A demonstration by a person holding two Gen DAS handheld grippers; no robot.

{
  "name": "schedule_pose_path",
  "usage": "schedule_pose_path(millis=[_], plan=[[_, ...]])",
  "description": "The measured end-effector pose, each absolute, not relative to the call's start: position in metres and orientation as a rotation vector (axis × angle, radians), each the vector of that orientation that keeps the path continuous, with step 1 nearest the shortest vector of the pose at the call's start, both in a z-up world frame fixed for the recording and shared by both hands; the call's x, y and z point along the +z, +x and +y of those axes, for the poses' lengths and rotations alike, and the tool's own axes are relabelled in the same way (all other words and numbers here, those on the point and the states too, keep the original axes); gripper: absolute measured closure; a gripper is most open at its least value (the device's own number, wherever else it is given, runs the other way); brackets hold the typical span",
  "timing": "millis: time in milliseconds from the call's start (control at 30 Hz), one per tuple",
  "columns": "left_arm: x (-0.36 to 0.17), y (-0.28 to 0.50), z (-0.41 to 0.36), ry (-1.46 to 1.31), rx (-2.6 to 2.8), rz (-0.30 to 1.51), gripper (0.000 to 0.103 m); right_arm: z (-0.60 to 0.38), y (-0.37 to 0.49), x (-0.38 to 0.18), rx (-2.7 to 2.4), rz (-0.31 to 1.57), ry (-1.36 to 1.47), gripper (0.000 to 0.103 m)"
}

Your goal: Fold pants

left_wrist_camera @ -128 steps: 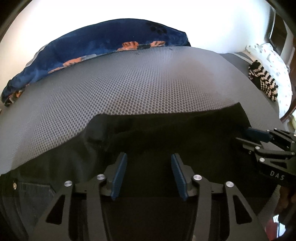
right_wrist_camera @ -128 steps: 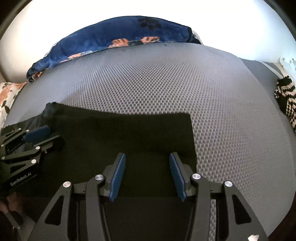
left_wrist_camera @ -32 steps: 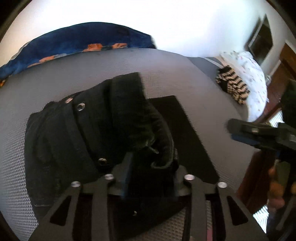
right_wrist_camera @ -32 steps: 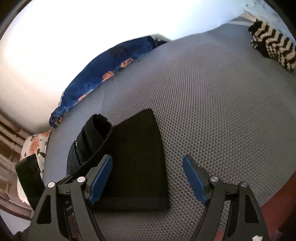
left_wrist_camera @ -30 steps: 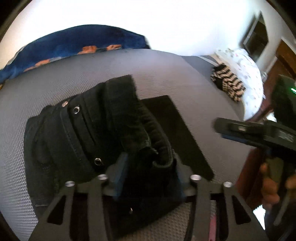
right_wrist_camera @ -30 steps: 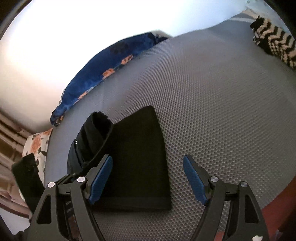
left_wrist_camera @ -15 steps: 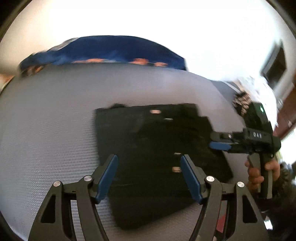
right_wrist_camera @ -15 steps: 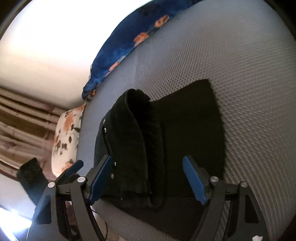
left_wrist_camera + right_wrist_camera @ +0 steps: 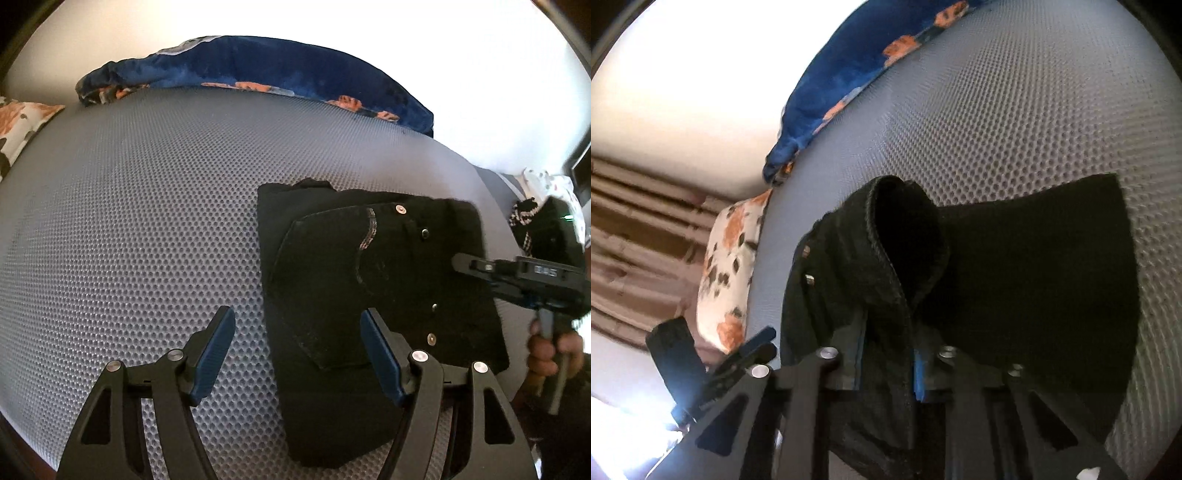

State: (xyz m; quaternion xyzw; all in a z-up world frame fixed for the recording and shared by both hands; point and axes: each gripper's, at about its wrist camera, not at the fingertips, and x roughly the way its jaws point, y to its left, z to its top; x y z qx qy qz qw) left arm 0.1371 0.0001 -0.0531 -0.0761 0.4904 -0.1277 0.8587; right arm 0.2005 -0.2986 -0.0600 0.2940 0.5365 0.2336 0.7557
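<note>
The black pants [image 9: 376,280] lie folded in a stack on the grey mesh mattress [image 9: 129,221], rivets and a back pocket facing up. My left gripper [image 9: 297,354] is open and empty, hovering over the stack's near left edge. My right gripper [image 9: 886,363] is shut on a raised fold of the pants [image 9: 886,266], at the waistband end; the flat folded layer [image 9: 1052,258] lies to its right. The right gripper also shows in the left wrist view [image 9: 461,263], at the stack's right edge.
A blue blanket with orange patches [image 9: 258,66] lies along the far edge of the mattress. A floral pillow [image 9: 727,266] sits at the left end. A striped black-and-white cloth [image 9: 521,218] lies at the far right. Curtains [image 9: 635,236] hang beyond the pillow.
My left gripper let go of the pants, opened and drew back. My right gripper, open a second ago, moved over the raised fold and shut on it.
</note>
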Motion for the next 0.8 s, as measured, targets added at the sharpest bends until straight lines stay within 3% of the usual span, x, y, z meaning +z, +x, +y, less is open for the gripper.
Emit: schedule_pose_path(millis=[267,500,567,667,800], plan=[[-0.045,0.148,-0.022,-0.138,-0.311,1.001,0.032,-0.323,0.169,0.005,0.406,1.016,0.61,0.093],[-0.059,0.154,-0.049,-0.063,-0.351,1.039,0.032,-0.376,0.161,-0.05,0.212,1.114,0.65,0.093],[-0.068,0.155,-0.057,-0.02,-0.349,1.068,0.032,-0.377,0.162,-0.06,0.194,1.126,0.642,0.09],[-0.081,0.153,-0.065,0.03,-0.346,1.091,0.032,-0.382,0.161,-0.061,0.166,1.128,0.675,0.075],[-0.08,0.152,-0.063,0.018,-0.354,1.092,0.032,-0.388,0.144,-0.052,0.149,1.131,0.651,0.068]])
